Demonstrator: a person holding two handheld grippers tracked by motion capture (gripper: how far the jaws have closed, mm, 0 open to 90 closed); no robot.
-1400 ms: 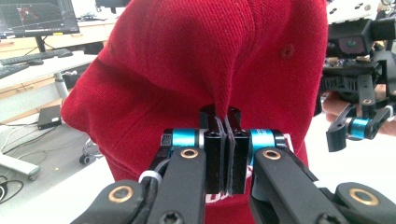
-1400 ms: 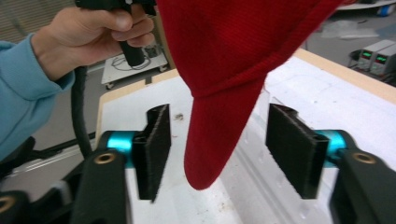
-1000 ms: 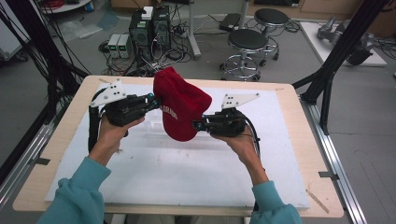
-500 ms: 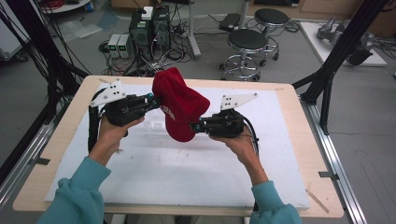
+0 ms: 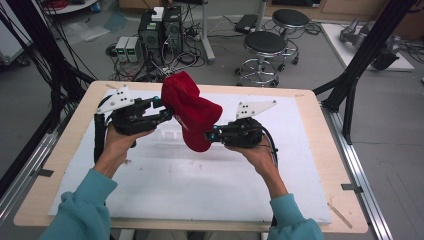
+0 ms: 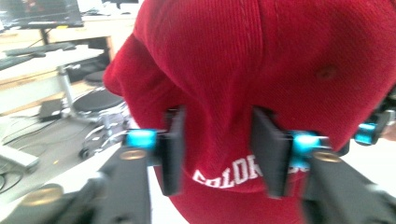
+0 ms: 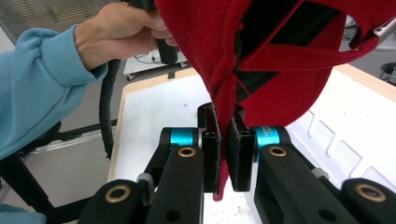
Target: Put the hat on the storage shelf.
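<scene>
I hold a red corduroy baseball cap [image 5: 191, 112] in the air above the far middle of the white foam mat [image 5: 200, 185] that covers the pale wooden desk [image 5: 320, 115], with one gripper on each side of it. My left gripper [image 5: 159, 111] comes at the cap from its 9 o'clock side; in the left gripper view its fingers [image 6: 173, 149] press a fold of the crown, with white lettering [image 6: 224, 173] between them, and they stand fairly narrow around that bunched cloth. My right gripper [image 5: 212, 135] comes from the 4 o'clock side and low; in the right gripper view its fingers [image 7: 241, 149] are nearly closed on the cap's thin lower edge, the cloth running down between them. The cap hangs clear of the mat. The near half of the mat, toward 6 o'clock, lies open, as do its strips at 3 and 9 o'clock. Beyond the desk's far edge at 12 o'clock stand round stools [image 5: 265, 45] and black computer boxes [image 5: 160, 30] on the floor.
</scene>
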